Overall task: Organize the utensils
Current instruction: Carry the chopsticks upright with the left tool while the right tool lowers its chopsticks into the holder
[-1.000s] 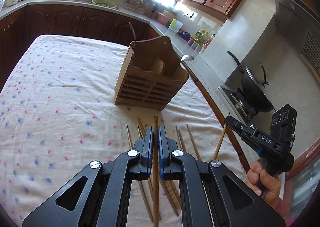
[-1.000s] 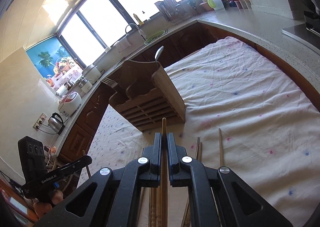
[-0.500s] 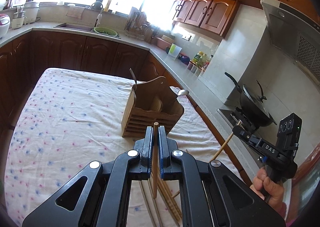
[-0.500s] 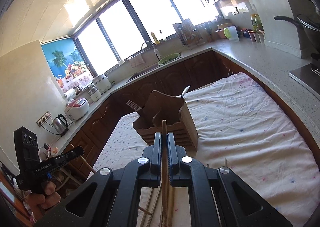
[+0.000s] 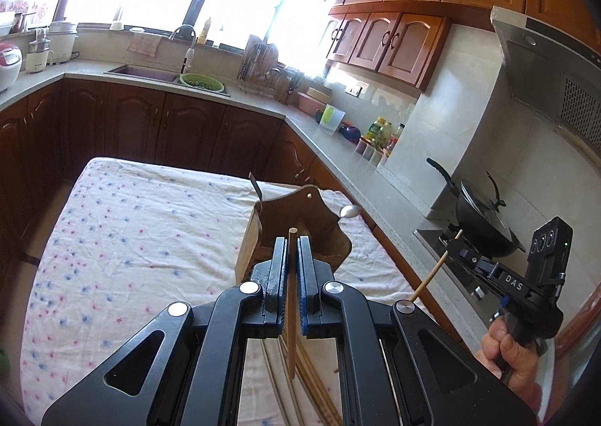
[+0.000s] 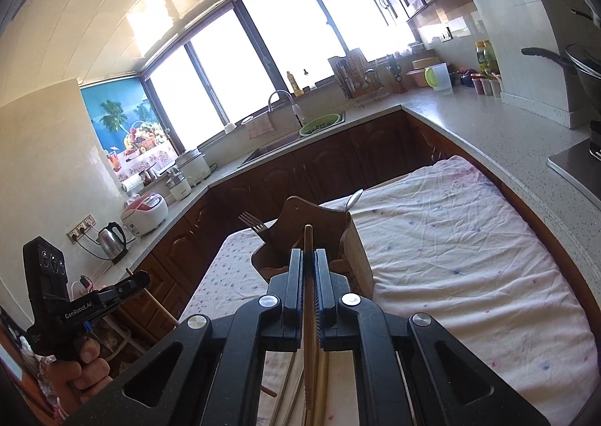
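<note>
1. Chopstick [image 5: 290, 298] is clamped upright between the fingers of the left gripper [image 5: 289, 272], raised above the table [image 5: 124, 238].
2. A second chopstick [image 6: 308, 287] is clamped in the right gripper [image 6: 308, 283].
3. Wooden utensil holder [image 5: 300, 215] is seen just beyond both, with a fork [image 6: 252, 224] and spoon [image 5: 349, 211] inside.
4. Loose chopsticks [image 5: 319, 384] are left lying on the cloth below.

The left gripper [image 5: 290, 268] hides the front of the wooden utensil holder [image 5: 300, 215], so its compartments cannot be told apart. In the right wrist view the right gripper [image 6: 308, 275] likewise covers the holder's lower part. The loose chopsticks [image 5: 311, 388] on the table show only through gaps in the gripper frame. The fork's [image 6: 252, 223] handle is hidden inside the holder, as is the spoon's [image 6: 354, 198].
</note>
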